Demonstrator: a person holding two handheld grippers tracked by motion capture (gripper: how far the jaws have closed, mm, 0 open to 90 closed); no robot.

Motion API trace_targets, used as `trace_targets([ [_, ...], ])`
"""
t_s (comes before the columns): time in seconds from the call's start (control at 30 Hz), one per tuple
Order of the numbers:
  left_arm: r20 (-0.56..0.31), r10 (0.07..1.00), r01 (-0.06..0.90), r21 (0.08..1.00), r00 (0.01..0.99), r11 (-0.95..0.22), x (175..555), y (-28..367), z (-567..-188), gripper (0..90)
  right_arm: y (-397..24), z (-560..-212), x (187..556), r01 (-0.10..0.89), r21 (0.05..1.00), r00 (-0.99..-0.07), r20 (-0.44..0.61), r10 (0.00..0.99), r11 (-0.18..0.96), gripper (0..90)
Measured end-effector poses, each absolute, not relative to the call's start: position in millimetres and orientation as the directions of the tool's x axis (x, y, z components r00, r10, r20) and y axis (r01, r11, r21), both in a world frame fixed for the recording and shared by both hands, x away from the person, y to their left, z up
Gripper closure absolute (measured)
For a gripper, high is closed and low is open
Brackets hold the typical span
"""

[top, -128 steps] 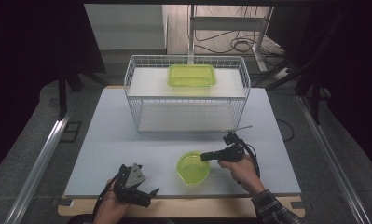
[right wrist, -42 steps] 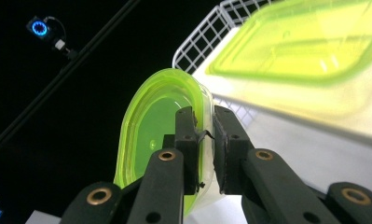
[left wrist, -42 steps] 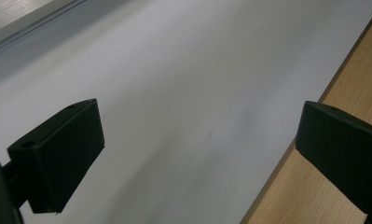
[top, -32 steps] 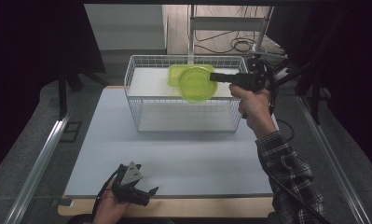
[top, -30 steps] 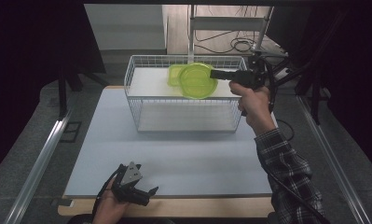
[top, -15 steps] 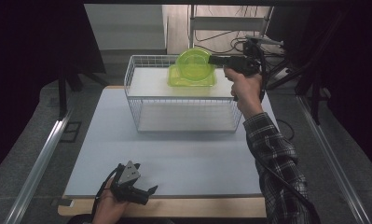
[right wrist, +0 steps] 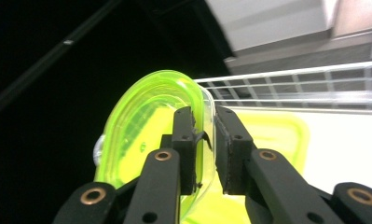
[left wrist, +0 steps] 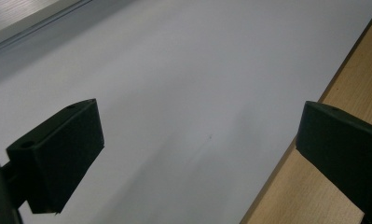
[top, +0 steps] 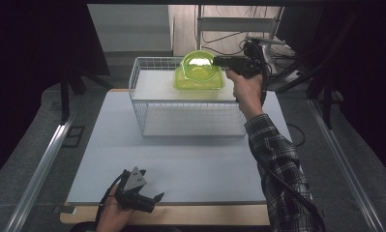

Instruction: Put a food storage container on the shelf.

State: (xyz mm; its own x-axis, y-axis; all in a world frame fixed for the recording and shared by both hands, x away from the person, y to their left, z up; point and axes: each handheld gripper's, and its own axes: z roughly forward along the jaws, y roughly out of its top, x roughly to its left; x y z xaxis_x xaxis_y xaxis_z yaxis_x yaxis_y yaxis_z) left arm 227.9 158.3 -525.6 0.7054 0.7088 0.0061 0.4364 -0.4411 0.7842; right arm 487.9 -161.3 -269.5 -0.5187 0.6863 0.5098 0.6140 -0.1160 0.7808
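Fingers (right wrist: pixel 186 140) on my right gripper (right wrist: pixel 204 149) are straddling the green bowl's (top: pixel 199 64) rim, jaws just easing apart around it.

I'm tipping the bowl on edge in the upper middle of the high view, over the green tray (top: pixel 200 82) on the wire basket (top: pixel 147 104), so it can nest there. My left gripper (top: pixel 141 199) is resting wide open and empty at the lower left, out of the way.

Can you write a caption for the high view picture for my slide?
Right gripper tilts a green bowl above the green tray in a wire basket.
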Motion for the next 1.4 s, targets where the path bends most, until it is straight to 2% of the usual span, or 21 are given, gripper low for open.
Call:
trace_targets([
  [0.17, 0.008, 0.707, 0.435, 0.783, 0.707, -0.444, 228.0, 158.1, -525.9, 0.7, -155.6, -267.5, 487.4, 0.588, 0.805, -0.505, 0.446, 0.739, -0.083, 75.4],
  [0.4, 0.011, 0.706, 0.434, 0.782, 0.708, -0.447, 227.9, 157.8, -526.0, 0.7, -153.4, -271.7, 489.5, 0.587, 0.805, -0.491, 0.439, 0.753, -0.086, 73.1],
  [0.77, 0.015, 0.705, 0.433, 0.78, 0.709, -0.451, 227.7, 157.1, -526.0, 0.7, -160.8, -272.2, 482.5, 0.578, 0.812, -0.533, 0.448, 0.717, -0.078, 53.3],
  [1.4, 0.001, 0.706, 0.443, 0.778, 0.708, -0.446, 227.9, 156.4, -525.5, 0.7, -166.1, -281.4, 460.7, 0.546, 0.838, -0.625, 0.388, 0.678, 0.024, 34.8],
])
